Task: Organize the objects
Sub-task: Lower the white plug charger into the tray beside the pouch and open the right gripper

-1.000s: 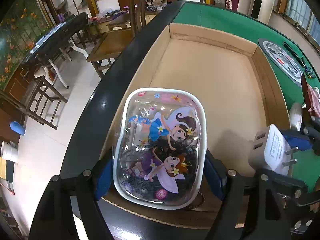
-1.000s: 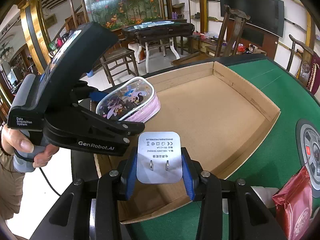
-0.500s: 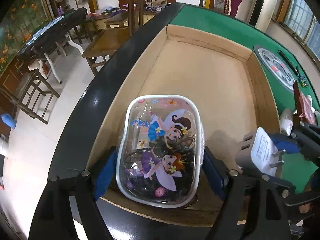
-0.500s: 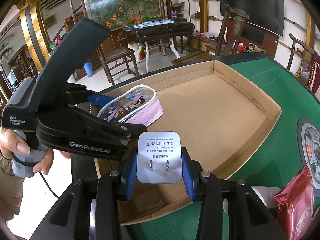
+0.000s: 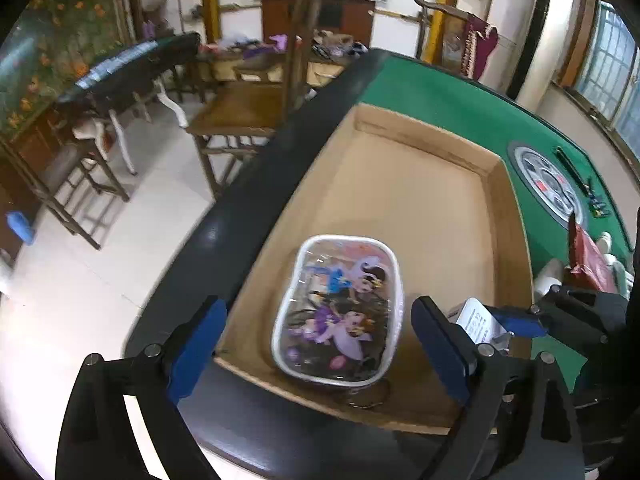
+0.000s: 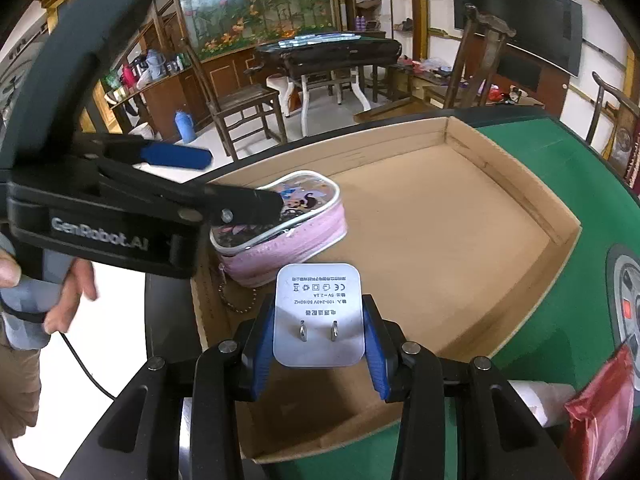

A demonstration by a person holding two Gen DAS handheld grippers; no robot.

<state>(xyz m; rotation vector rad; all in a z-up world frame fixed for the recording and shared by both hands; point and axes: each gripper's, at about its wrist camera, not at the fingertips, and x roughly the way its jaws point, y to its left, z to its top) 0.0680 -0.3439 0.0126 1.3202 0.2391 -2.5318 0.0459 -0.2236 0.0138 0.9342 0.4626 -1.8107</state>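
On green felt, your cardboard tray already holds the fairy pouch; left gripper, jaws just opened, is wide and empty, right gripper clamps the charger, unplaced.

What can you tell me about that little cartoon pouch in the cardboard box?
The pouch is a small rounded-rectangle zip case: clear glossy top printed with two cartoon fairy girls, white piping, pink sides, a bead chain trailing off it. It lies flat in the cardboard tray, near a corner. Nothing grips it.

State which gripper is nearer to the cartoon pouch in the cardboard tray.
Left. The left gripper, jaws just opened, straddles the pouch; the right gripper, holding the charger, sits beside it.
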